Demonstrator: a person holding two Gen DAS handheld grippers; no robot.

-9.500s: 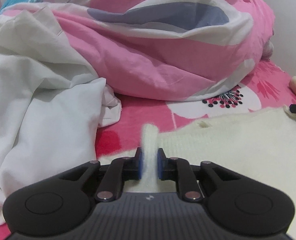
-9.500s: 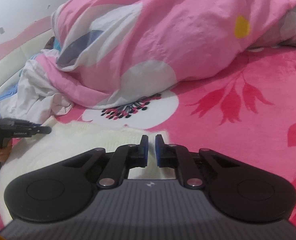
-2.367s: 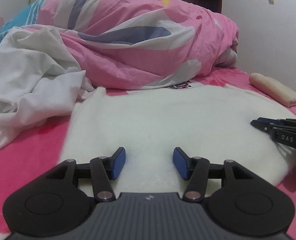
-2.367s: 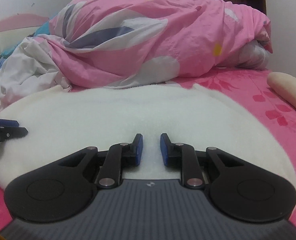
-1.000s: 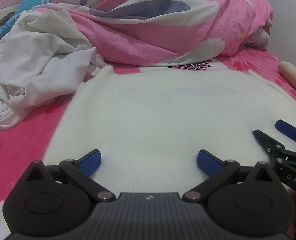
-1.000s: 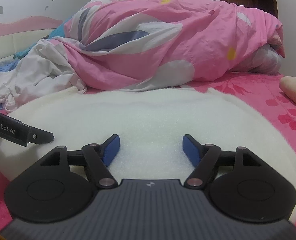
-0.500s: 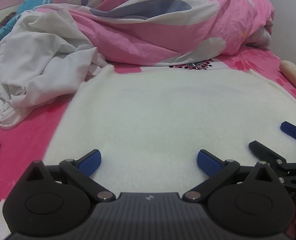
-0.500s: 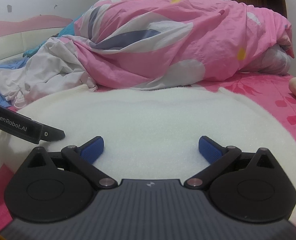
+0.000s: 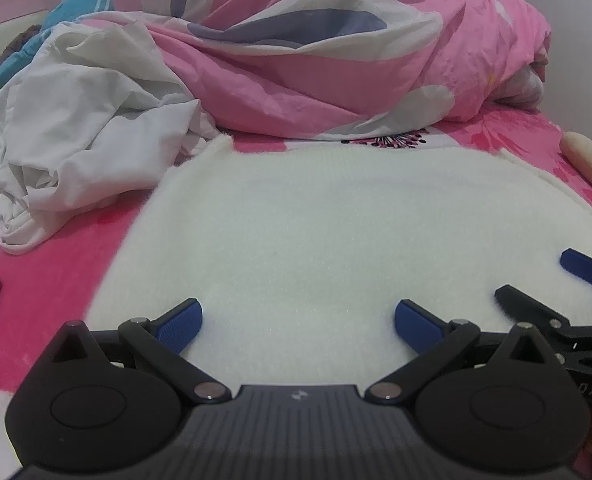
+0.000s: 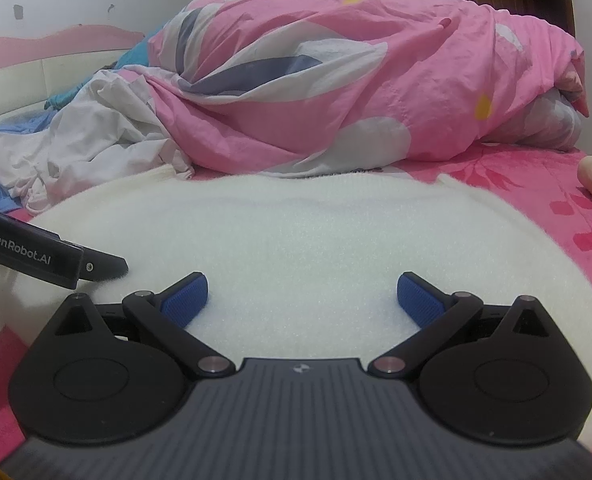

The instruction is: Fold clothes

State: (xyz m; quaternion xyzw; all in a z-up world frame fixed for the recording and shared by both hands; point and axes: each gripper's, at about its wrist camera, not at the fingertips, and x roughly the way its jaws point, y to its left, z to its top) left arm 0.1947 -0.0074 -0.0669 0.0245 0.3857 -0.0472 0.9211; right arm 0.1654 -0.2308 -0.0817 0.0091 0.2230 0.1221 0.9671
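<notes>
In the left wrist view, a fuzzy cream knit garment [image 9: 327, 232] is spread flat on the pink flowered bedsheet [image 9: 48, 284]. The left gripper [image 9: 297, 322] is held spread wide above its near edge, nothing between the ribbed blue pads [image 9: 180, 324]. Crumpled white cloth [image 9: 80, 152] lies left; a puffy pink duvet [image 9: 335, 60] is heaped behind.

In the right wrist view, the right gripper [image 10: 301, 294] is seen with jaws just opened fully over the same garment [image 10: 296, 232], pads clear of it. The duvet [image 10: 355, 80] blocks the far bed.
</notes>
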